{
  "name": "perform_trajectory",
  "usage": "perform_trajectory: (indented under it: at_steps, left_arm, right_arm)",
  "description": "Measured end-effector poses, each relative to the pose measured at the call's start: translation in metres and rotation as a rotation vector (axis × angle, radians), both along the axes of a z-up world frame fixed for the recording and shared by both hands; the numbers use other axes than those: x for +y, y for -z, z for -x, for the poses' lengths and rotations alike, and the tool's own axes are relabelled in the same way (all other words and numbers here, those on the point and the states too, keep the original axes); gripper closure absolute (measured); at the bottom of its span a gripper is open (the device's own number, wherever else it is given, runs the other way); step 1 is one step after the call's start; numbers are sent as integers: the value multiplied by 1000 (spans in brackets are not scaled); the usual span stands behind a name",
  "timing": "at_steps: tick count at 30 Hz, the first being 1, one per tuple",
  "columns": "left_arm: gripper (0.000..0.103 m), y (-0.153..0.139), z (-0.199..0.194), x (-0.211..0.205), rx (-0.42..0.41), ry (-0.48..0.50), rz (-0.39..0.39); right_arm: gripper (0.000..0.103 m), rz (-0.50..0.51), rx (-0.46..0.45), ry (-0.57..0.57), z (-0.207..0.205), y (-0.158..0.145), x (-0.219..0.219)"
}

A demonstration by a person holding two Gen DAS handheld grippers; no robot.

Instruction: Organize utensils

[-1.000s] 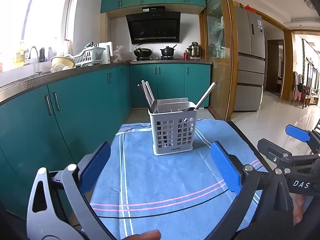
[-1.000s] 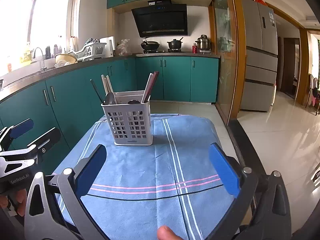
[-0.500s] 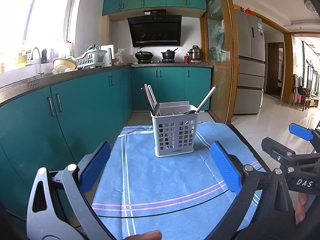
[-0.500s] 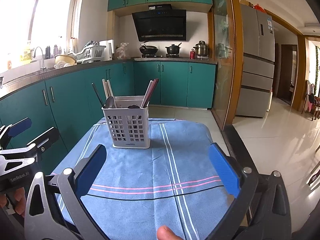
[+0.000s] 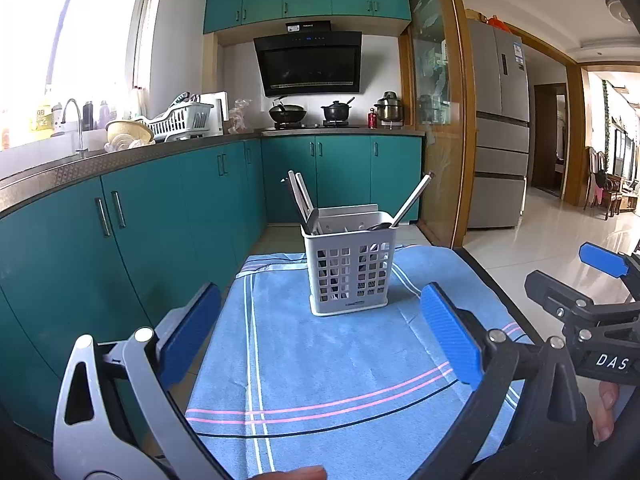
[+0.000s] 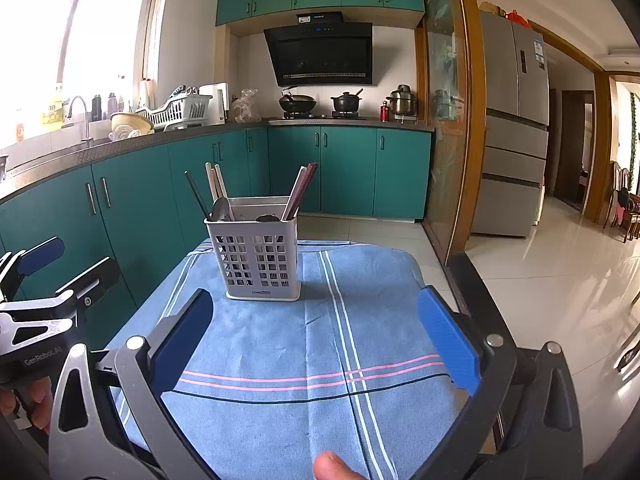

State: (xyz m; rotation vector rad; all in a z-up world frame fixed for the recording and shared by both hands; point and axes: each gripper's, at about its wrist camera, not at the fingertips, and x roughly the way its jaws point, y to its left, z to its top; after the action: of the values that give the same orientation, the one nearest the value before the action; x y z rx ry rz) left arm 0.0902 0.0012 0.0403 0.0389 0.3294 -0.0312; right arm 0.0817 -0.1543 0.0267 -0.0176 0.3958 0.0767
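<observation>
A white perforated utensil holder [image 5: 350, 270] stands upright at the far end of a blue striped cloth [image 5: 328, 364]. It also shows in the right wrist view [image 6: 258, 264]. Chopsticks [image 6: 300, 190] and spoons [image 6: 221, 209] stick out of it. My left gripper [image 5: 320, 334] is open and empty, held back from the holder. My right gripper [image 6: 316, 338] is open and empty, also held back from it. Each gripper shows at the edge of the other's view, the right one [image 5: 592, 304] and the left one [image 6: 52, 280].
The cloth [image 6: 320, 344] covers a small table with a dark edge [image 6: 472, 292] on the right. Teal cabinets [image 5: 132, 232] and a counter with a sink run along the left. Tiled floor [image 6: 560, 280] lies to the right, with a fridge [image 6: 514, 128] beyond.
Both grippers have drawn back and tilted up a little. The holder looks smaller and farther off. Nothing on the cloth has moved.
</observation>
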Motion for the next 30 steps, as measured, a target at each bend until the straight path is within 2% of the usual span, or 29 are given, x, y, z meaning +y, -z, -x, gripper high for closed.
perform_trajectory:
  at_steps: [30]
  left_arm:
    - [4,2,-7,-2,10,15,-8]
  right_arm:
    - [3,4,19,-8,-4,3,-6]
